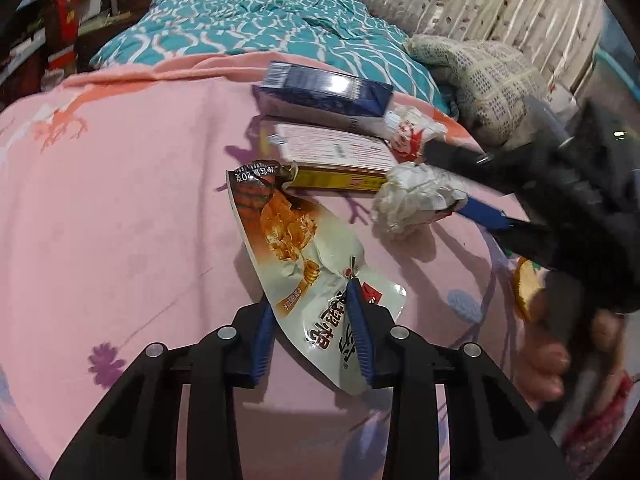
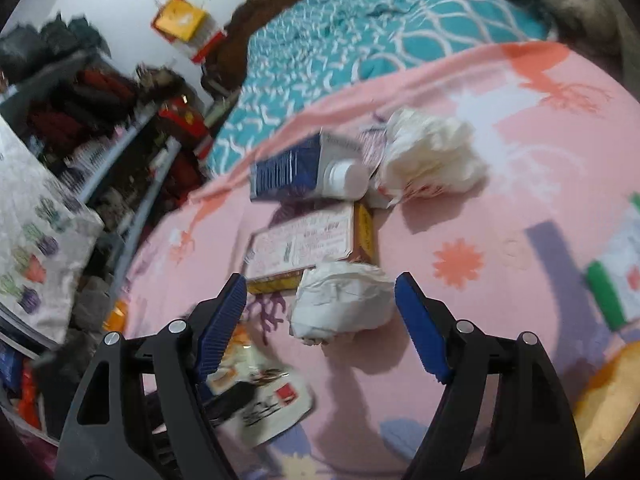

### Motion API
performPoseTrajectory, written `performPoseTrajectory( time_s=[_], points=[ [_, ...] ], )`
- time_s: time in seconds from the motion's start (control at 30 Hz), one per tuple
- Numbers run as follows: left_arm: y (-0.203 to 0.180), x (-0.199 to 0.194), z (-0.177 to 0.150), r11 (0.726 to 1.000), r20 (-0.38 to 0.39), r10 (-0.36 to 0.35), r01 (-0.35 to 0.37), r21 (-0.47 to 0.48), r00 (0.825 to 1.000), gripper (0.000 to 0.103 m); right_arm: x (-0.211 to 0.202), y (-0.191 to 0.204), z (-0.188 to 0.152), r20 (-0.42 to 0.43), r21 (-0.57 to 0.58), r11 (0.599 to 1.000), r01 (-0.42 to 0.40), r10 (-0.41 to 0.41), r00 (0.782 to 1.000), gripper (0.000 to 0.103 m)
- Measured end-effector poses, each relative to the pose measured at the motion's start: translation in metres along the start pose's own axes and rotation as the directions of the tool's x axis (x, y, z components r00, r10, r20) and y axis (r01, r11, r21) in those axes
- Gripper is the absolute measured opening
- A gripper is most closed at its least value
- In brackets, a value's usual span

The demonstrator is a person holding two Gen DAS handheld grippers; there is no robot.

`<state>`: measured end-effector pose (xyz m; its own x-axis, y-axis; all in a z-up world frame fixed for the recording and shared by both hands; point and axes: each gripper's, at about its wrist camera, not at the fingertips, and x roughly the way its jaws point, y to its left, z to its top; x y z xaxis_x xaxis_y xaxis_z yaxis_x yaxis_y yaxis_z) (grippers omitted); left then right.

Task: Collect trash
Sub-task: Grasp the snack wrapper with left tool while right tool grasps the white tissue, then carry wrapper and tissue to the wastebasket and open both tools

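Observation:
A torn snack wrapper (image 1: 304, 256) lies on the pink sheet (image 1: 120, 208). My left gripper (image 1: 310, 300) is shut on the wrapper's near end, with one blue pad at its edge and the other pressed into its face. The same wrapper (image 2: 264, 388) appears blurred at the bottom left of the right wrist view. A crumpled white paper ball (image 2: 344, 300) sits between the wide fingers of my open right gripper (image 2: 322, 284), and neither pad touches it. From the left wrist view, the right gripper (image 1: 444, 178) straddles that ball (image 1: 412, 200).
Behind the ball lie a flat pink-and-yellow box (image 2: 308, 244), a blue carton (image 2: 288, 172) and another white crumpled wad (image 2: 432, 156). A teal quilt (image 1: 248, 16) and a grey pillow (image 1: 480, 76) lie farther back. Cluttered shelves (image 2: 100, 120) stand left. A hand (image 1: 552, 360) holds the right gripper.

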<state>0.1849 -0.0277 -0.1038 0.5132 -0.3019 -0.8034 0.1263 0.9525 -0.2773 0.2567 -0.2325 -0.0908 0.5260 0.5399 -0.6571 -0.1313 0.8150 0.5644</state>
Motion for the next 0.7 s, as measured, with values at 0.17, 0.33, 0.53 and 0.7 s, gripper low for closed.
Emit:
performPoseTrajectory(
  time_s=[0.17, 0.33, 0.53, 0.7],
  points=[
    [0.015, -0.018, -0.009, 0.998, 0.015, -0.068, 0.068, -0.007, 0.998, 0.017, -0.003, 0.005, -0.026, -0.010, -0.050, 0.999, 0.013, -0.013, 1.000, 0.041],
    [0.008, -0.040, -0.017, 0.993, 0.052, -0.116, 0.114, 0.037, 0.992, 0.004, -0.045, 0.001, -0.065, 0.055, -0.087, 0.996, 0.017, -0.012, 0.998, 0.040],
    [-0.020, -0.053, -0.029, 0.973, 0.040, -0.215, 0.210, 0.098, 0.976, 0.003, -0.105, -0.015, -0.119, 0.145, -0.066, 0.998, 0.016, -0.006, 0.989, 0.040],
    [-0.064, -0.053, -0.039, 0.933, -0.012, -0.311, 0.308, 0.185, 0.950, 0.003, -0.147, -0.045, -0.144, 0.215, 0.001, 1.000, 0.021, -0.021, 0.976, 0.040]
  ],
)
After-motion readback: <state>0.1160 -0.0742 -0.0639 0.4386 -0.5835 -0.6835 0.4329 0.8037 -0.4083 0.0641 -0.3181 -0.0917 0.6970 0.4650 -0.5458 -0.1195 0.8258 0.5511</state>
